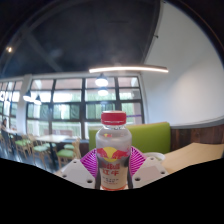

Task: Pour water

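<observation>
We hold the bottle (114, 150) upright, the tongs (114, 168) clamped on its body. No cup shows ahead; next we probably find one, then tilt.

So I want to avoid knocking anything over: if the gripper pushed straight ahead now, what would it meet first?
The bottle. It stands upright between the gripper's fingers, so it is already in the line. Whether the pads press it is unclear.
</observation>
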A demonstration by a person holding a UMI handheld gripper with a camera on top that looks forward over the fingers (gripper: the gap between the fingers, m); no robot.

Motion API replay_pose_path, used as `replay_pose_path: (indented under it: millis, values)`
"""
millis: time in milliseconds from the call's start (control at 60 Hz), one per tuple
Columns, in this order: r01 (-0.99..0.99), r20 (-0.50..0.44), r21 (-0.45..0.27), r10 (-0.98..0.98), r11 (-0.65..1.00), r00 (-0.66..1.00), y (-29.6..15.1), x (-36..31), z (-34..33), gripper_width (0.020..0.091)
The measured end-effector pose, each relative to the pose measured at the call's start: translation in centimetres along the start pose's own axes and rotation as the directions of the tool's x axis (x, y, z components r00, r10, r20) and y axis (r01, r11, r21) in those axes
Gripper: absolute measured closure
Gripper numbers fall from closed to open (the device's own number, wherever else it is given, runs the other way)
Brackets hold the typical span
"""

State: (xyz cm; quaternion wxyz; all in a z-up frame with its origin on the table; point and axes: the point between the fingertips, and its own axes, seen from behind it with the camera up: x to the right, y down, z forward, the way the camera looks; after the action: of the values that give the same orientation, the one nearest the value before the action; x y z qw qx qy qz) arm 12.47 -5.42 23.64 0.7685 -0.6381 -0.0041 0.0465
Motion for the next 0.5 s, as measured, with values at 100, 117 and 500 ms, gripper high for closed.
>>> replay_pose_path:
  millis: [100,117,500]
  values:
    - [0.055,-0.035,-0.146,-0.061,0.988,0.998,9.4,4.1,0.8,0.0746]
    - [0.055,-0.037,-0.172,-0.062,0.984,0.997,11.1,4.6,1.0,0.0745]
    - [0.054,0.018,-0.311,-0.051,0.949,0.999,21.2,4.4,4.6,0.0742]
